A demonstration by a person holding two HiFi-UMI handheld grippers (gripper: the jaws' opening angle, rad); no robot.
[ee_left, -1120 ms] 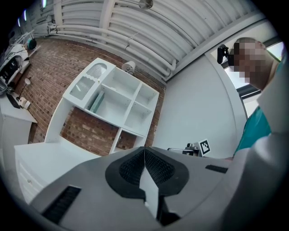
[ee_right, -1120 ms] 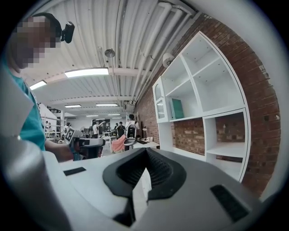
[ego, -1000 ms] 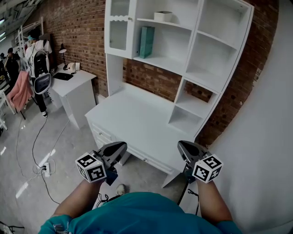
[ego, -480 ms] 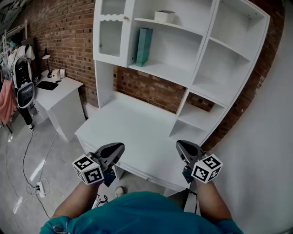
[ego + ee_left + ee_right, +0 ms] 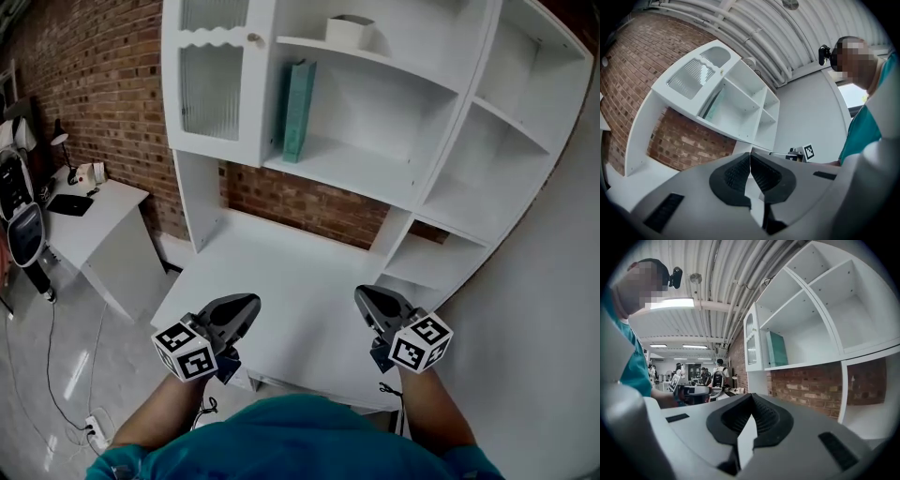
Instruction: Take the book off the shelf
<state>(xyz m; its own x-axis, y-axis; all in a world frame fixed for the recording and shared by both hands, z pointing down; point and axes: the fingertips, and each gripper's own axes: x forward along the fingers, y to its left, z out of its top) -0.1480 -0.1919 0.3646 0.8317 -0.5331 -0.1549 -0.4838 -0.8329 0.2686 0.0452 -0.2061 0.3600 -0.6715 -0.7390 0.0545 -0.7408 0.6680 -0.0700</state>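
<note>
A teal book [image 5: 299, 111] stands upright on a shelf of the white hutch [image 5: 394, 178], beside the glass-door cabinet; the right gripper view shows this book [image 5: 777, 348] too. My left gripper [image 5: 246, 308] hangs shut and empty over the desk's front left. My right gripper [image 5: 366, 300] is shut and empty over the desk's front right. Both are well below and in front of the book. In the left gripper view the left gripper [image 5: 750, 154] has its pads meeting; in the right gripper view the right gripper [image 5: 751, 395] does as well.
A white box [image 5: 349, 31] sits on the shelf above the book. The white desk top [image 5: 300, 291] is bare. A second white desk [image 5: 84, 220] with a lamp stands at the left by the brick wall. Cables and a power strip [image 5: 94, 427] lie on the floor.
The view has closed in on the desk and hutch, and the book appears larger and nearer. Both grippers stay shut and keep their places low in the view.
</note>
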